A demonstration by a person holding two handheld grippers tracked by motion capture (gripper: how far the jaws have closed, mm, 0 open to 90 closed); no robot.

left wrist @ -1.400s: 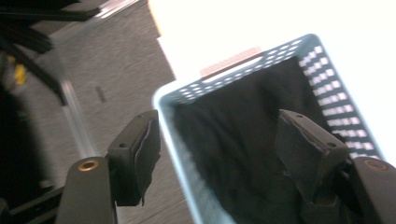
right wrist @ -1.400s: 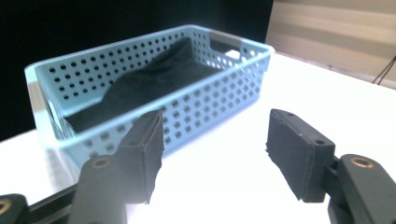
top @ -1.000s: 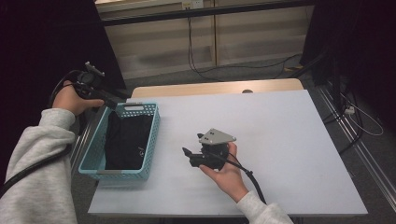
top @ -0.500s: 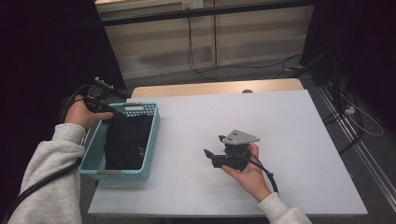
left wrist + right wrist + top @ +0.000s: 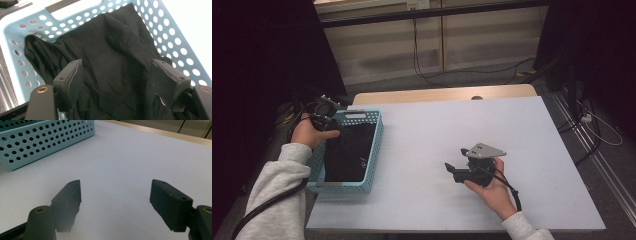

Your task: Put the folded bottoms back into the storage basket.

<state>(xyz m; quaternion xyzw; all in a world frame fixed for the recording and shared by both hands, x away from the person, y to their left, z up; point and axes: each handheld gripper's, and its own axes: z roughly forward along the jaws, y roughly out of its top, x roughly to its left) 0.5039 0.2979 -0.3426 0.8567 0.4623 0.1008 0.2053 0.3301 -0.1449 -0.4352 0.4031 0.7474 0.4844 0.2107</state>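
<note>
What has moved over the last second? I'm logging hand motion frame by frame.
The left gripper came in from beyond the basket's far left corner to over its far end, jaws open above the black cloth. The right gripper drifted right, open and empty. Basket and cloth stayed put.

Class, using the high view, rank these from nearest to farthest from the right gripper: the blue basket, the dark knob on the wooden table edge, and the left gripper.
1. blue basket, left of the right gripper.
2. dark knob, on the far wooden edge.
3. left gripper, at the basket's far left corner.
</note>
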